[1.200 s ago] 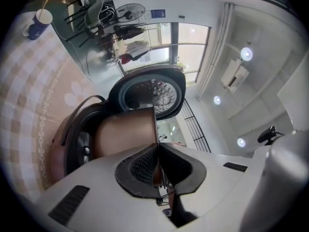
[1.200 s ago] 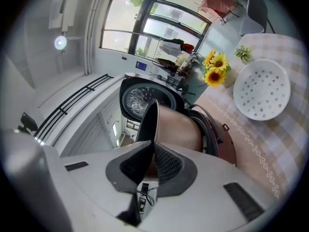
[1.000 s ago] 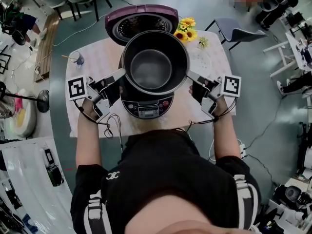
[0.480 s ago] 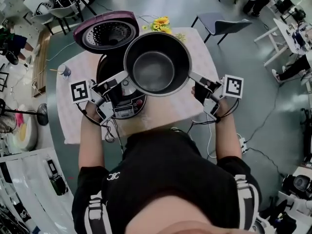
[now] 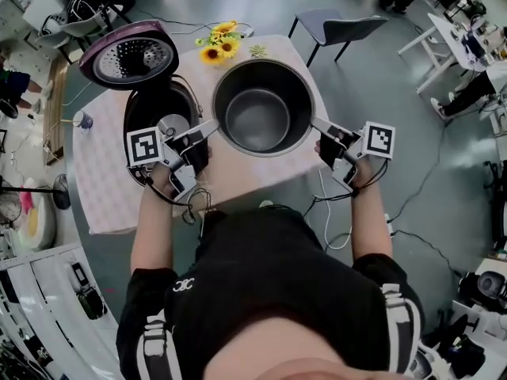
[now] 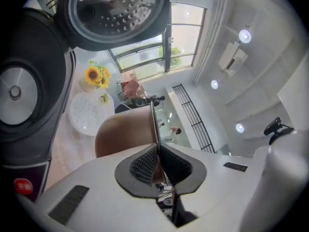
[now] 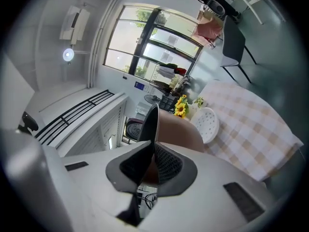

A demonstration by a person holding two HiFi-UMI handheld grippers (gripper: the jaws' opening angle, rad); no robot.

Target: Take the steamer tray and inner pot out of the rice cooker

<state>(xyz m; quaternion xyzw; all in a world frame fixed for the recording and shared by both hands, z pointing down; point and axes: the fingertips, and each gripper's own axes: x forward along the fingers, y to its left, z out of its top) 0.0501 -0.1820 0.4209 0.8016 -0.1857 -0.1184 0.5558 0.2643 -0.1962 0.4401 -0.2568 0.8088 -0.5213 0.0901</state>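
The dark inner pot (image 5: 264, 105) hangs over the table, to the right of the open rice cooker (image 5: 158, 113). My left gripper (image 5: 212, 125) is shut on the pot's left rim and my right gripper (image 5: 315, 121) is shut on its right rim. In the left gripper view the thin rim sits pinched between the pads (image 6: 145, 166), with the pot's coppery wall (image 6: 125, 134) beyond. The right gripper view shows the same grip (image 7: 153, 158) on the pot (image 7: 178, 134). The white perforated steamer tray (image 6: 87, 112) (image 7: 205, 124) lies on the tablecloth; the pot hides it in the head view.
The cooker's purple lid (image 5: 127, 54) stands open at the back left, and its hollow shows the heating plate (image 6: 14, 91). Yellow flowers (image 5: 218, 46) stand at the table's far edge. A checked cloth covers the table (image 5: 103, 188). A chair (image 5: 341, 26) stands behind.
Both grippers have carried the pot rightward, from directly above the cooker to over the tablecloth beside it. The cooker's empty hollow has come into view. Both grips are unchanged.
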